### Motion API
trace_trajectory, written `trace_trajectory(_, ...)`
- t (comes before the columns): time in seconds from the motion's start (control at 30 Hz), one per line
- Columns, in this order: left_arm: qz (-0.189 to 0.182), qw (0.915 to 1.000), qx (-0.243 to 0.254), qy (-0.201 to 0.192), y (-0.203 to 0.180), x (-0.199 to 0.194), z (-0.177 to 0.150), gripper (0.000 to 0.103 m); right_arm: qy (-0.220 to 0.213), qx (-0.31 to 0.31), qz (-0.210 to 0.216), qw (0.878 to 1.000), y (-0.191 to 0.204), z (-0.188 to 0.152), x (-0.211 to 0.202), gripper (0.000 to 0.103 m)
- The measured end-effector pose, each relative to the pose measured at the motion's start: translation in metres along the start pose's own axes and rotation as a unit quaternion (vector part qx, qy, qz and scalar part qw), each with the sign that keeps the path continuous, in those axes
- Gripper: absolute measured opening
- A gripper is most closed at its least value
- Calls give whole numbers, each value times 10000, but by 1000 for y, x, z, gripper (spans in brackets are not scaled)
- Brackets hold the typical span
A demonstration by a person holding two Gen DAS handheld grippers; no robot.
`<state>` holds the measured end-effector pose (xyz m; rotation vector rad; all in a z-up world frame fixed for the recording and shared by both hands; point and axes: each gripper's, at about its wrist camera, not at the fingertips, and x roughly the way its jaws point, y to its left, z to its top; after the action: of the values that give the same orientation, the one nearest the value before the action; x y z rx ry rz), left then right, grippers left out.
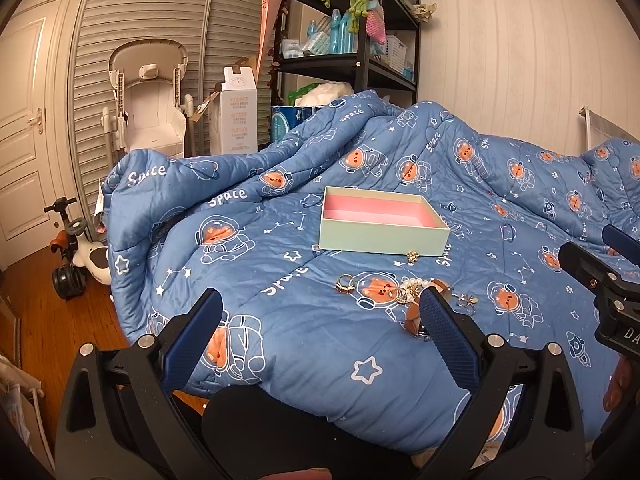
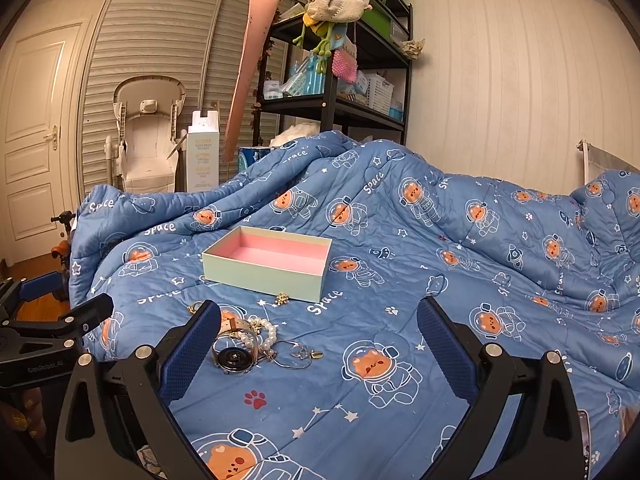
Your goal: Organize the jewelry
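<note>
An open pale-green box with a pink lining (image 1: 380, 224) (image 2: 272, 262) sits on the blue quilt. In front of it lies a small gold brooch (image 1: 413, 256) (image 2: 282, 299). Nearer lie gold rings (image 1: 345, 283), a pearl bracelet (image 1: 412, 285) (image 2: 267, 334), a watch with a tan strap (image 1: 414, 316) (image 2: 235, 356) and a thin chain with a charm (image 1: 466, 302) (image 2: 300, 354). My left gripper (image 1: 320, 308) is open above the quilt, its right finger beside the watch. My right gripper (image 2: 320, 316) is open, its left finger next to the watch. Both hold nothing.
The space-print quilt (image 1: 280, 320) (image 2: 440, 240) covers the bed and bunches up behind the box. Beyond stand a black shelf rack (image 1: 352, 60) (image 2: 332, 92), a white baby seat (image 1: 150, 100), a tall white carton (image 1: 238, 116) and a ride-on toy (image 1: 76, 256) on the wood floor.
</note>
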<state>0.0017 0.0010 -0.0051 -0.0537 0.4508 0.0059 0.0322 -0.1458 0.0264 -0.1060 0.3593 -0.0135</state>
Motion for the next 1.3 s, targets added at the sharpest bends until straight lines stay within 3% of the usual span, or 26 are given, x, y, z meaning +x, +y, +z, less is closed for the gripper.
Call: trace_trajectory(1.3, -1, 10000, -2, 46, -3, 1, -2, 97, 27, 7, -7, 10000, -1, 0, 0, 97)
